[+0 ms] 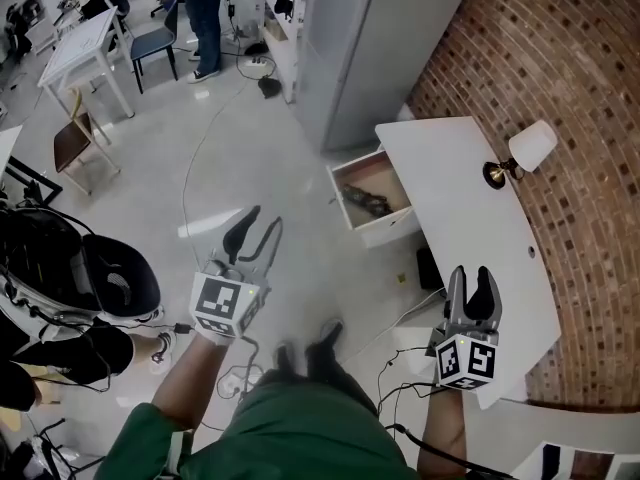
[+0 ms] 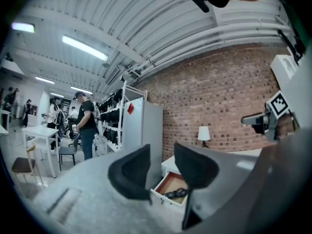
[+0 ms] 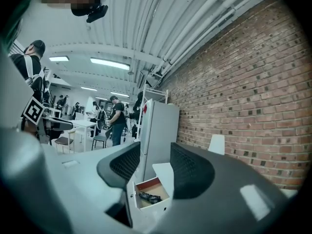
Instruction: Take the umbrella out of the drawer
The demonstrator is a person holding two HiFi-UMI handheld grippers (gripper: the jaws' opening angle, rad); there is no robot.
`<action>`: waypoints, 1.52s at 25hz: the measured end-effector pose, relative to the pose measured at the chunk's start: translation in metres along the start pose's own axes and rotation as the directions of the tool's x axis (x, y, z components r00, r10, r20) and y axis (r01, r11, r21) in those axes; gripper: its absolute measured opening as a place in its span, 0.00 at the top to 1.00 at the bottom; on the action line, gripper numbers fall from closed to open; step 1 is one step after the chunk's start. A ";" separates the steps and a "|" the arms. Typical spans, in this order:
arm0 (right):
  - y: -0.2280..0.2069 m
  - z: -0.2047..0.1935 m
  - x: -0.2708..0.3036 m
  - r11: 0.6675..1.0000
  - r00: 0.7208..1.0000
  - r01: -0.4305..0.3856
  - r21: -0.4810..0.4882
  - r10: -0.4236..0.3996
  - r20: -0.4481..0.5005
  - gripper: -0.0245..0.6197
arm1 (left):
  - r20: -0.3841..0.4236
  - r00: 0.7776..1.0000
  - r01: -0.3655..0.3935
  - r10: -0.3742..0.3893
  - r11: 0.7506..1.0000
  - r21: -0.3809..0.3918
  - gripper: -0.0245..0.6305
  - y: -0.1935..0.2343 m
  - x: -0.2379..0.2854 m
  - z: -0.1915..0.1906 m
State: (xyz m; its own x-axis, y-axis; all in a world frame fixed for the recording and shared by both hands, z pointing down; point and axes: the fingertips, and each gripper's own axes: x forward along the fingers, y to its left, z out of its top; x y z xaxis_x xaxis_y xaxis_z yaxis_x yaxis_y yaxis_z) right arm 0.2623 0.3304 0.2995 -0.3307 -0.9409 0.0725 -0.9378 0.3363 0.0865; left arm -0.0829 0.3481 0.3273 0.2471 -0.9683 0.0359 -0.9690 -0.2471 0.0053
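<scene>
The table (image 1: 470,208) and drawer (image 1: 386,231) are white, the drawer tan inside. The umbrella (image 1: 368,203) is black. The wall (image 1: 560,48) is red brick.

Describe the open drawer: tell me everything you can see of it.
The drawer has white walls and a brown, wood-looking floor. It stands pulled out from the white desk beside the brick wall, with its top open. A dark folded umbrella lies flat near its middle, and nothing else shows inside. The left gripper and right gripper hang short of it, jaws apart and empty, touching nothing.
</scene>
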 end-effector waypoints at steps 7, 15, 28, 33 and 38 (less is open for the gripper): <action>-0.023 -0.018 0.061 0.996 0.998 -0.058 0.063 0.058 0.006 0.69 | -0.030 0.999 -0.020 0.022 0.998 0.057 0.72 -0.003 0.049 0.001; -0.065 -0.031 0.131 0.989 0.992 -0.123 0.080 0.124 -0.004 0.69 | -0.050 0.998 -0.020 0.024 0.996 0.092 0.71 -0.024 0.131 0.005; -0.092 -0.046 0.201 0.968 0.972 -0.232 0.098 0.235 -0.014 0.69 | -0.098 0.992 -0.075 0.085 0.992 0.102 0.66 -0.034 0.187 -0.002; -0.082 -0.045 0.219 0.960 0.962 -0.263 0.099 0.269 -0.055 0.69 | -0.118 0.988 -0.089 0.101 0.990 0.106 0.66 -0.025 0.194 -0.005; -0.071 -0.059 0.239 0.959 0.961 -0.268 0.086 0.273 -0.052 0.69 | -0.131 0.986 -0.092 0.104 0.991 0.095 0.66 -0.003 0.203 -0.019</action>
State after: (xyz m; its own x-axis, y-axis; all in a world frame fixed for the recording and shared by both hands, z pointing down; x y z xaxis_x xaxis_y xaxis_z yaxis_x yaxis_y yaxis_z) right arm 0.2568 0.0843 0.3695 -0.5684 -0.8099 0.1448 -0.8202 0.5717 -0.0219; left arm -0.0302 0.1532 0.3536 0.1426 -0.9756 0.1670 -0.9828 -0.1596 -0.0929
